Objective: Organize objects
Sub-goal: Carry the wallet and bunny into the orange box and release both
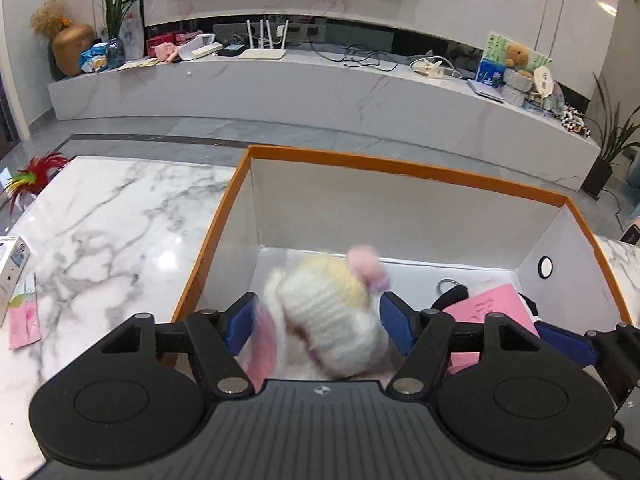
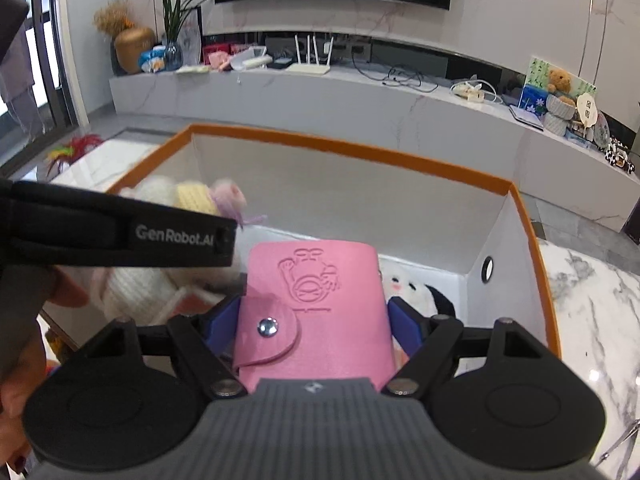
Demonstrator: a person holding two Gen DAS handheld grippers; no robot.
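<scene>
An orange-rimmed cardboard box [image 1: 400,168] with white inner walls stands on the marble table. My left gripper [image 1: 318,322] hangs over its left part, the blue pads pressed against a blurred white knitted plush toy [image 1: 328,320] with yellow and pink tufts. Over the box's right part, my right gripper [image 2: 314,320] is shut on a pink snap-button card holder [image 2: 316,304], which also shows in the left wrist view as a pink card holder [image 1: 496,304]. The left gripper's black body [image 2: 120,232] crosses the right wrist view, hiding part of the toy [image 2: 192,196].
On the box floor lie a white and black plush [image 2: 408,286] and a metal key ring [image 1: 446,285]. On the marble table [image 1: 100,220] are a pink packet [image 1: 24,320], a white carton [image 1: 12,268] and a red feather toy [image 1: 36,176]. A hand [image 2: 20,360] is at the left.
</scene>
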